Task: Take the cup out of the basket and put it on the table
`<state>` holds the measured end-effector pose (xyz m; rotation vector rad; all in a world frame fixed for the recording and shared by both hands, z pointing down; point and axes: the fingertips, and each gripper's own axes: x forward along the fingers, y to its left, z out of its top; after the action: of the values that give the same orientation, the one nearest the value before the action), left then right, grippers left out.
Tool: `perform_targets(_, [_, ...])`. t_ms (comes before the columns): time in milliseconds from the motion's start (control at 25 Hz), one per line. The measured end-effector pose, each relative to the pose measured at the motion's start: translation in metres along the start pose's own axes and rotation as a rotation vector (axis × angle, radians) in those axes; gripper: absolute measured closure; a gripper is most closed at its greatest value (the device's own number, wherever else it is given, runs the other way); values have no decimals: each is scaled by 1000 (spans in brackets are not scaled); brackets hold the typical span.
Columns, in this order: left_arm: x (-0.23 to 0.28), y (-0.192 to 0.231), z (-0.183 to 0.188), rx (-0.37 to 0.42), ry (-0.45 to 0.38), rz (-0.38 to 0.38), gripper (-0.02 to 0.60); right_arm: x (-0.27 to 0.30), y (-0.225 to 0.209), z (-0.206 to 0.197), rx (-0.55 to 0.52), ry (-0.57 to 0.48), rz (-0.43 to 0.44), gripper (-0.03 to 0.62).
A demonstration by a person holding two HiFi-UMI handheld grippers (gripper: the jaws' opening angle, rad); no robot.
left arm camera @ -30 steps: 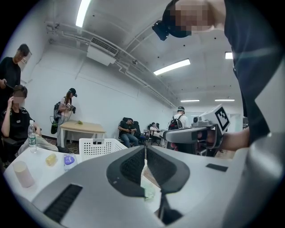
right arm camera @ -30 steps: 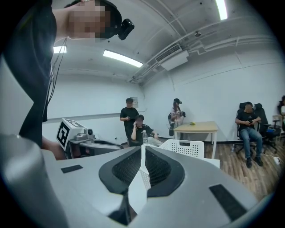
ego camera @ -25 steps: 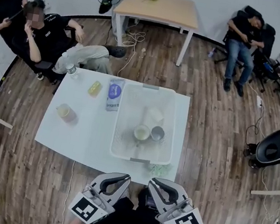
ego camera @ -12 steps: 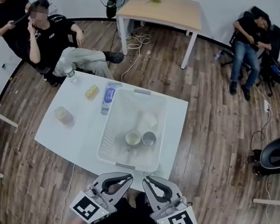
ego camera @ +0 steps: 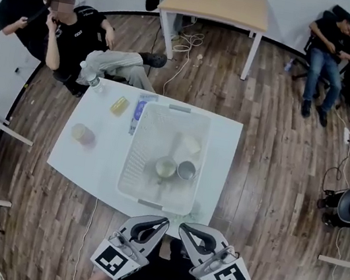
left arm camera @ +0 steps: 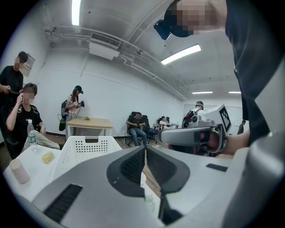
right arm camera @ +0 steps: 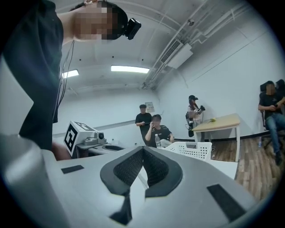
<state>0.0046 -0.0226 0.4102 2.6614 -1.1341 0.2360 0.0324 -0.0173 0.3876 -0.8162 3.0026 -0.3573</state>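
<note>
A: Largest items first?
B: A white desk point(ego camera: 91, 161) is recorded on a wood floor point(ego camera: 264, 205). A white basket point(ego camera: 132, 162) is set on it, right of the middle, with its long side running away from the person.

A: State of the claws?
B: Both are held side by side at the near side of the desk, outside the basket. The left claw point(left arm camera: 145, 150) is noted as clenched, with its pads together and nothing between them. The right claw point(right arm camera: 142, 150) is likewise clenched and empty.

A: Where is the cup?
B: Two cups are seen upright on the basket floor near its middle, just beside each other. A pale cup point(ego camera: 166, 167) is on the left and a metal cup point(ego camera: 187, 170) on the right. Neither is touched by a claw. A white item point(ego camera: 191, 145) is seen just beyond them in the basket, but its kind cannot be told.

A: Anything loose on the desk?
B: Three things are logged left of the basket. A blue packet point(ego camera: 141, 106) lies just beside its far left side. A yellow item point(ego camera: 119, 105) lies near the packet. A pinkish jar point(ego camera: 83, 134) stands well apart, toward the left edge.
</note>
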Motion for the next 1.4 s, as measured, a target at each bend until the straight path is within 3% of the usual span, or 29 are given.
perform_targets(240, [9,34,-2,50,42,-6,562,11,-7,-1,-3,-3,-43,569])
perform_targets(440, [37,68,-25,264,208,-85,561,13,-14,-1,-11,4,-119,568])
perform_targets(840, [124,108,-84,573,562,-339,556,-15,-33,-6,19,35,-350,568])
perform_targets(960, [139,109,-115,696,672,-418,488,-26,-37,-8,22,44,-417,568])
perform_targets(1240, [152,113,-188,929,850,-574,430,-39,-40,-11,34,43,-539,568])
perform_targets(1400, [158,116,-216,1036,893,-588,423,-48,-37,-13,40,47,-581,568])
